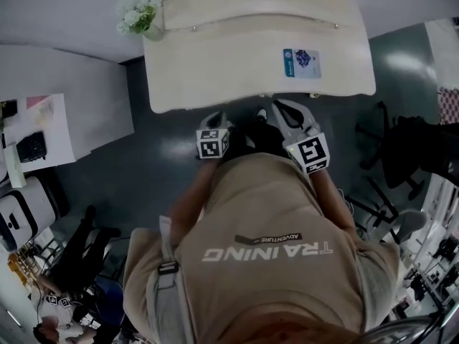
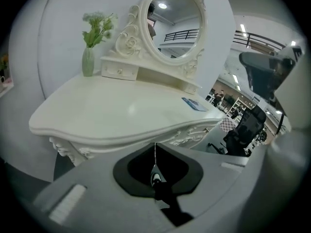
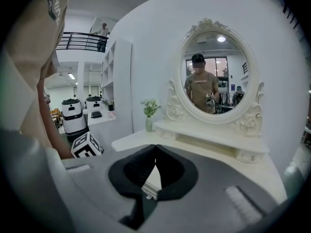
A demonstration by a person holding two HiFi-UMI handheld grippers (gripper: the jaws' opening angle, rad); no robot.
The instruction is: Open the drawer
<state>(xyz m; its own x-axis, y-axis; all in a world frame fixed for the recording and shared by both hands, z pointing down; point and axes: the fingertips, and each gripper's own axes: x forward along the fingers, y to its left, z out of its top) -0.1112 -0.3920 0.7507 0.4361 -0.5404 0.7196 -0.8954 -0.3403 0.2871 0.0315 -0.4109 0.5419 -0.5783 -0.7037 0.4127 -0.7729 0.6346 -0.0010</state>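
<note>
A cream dressing table point(image 1: 215, 70) with an oval mirror point(image 3: 216, 76) stands right in front of me. Small drawers sit under the mirror, one at the left point(image 2: 119, 71) and one at the right point(image 3: 245, 155). The carved front apron point(image 2: 189, 135) carries a small knob point(image 2: 207, 129). My left gripper point(image 1: 217, 116) point(image 2: 155, 145) is shut and empty, just below and short of the table's front edge. My right gripper point(image 1: 278, 105) point(image 3: 155, 147) is also shut with nothing in it, close to the front edge and facing the mirror. In the right gripper view the left gripper's marker cube point(image 3: 87, 147) shows at the left.
A vase of flowers point(image 1: 140, 13) stands at the table's far left corner and a blue card point(image 1: 301, 61) lies at its right. Black office chairs point(image 1: 401, 156) stand to the right. A white side table point(image 1: 43, 131) with a dark device is at the left.
</note>
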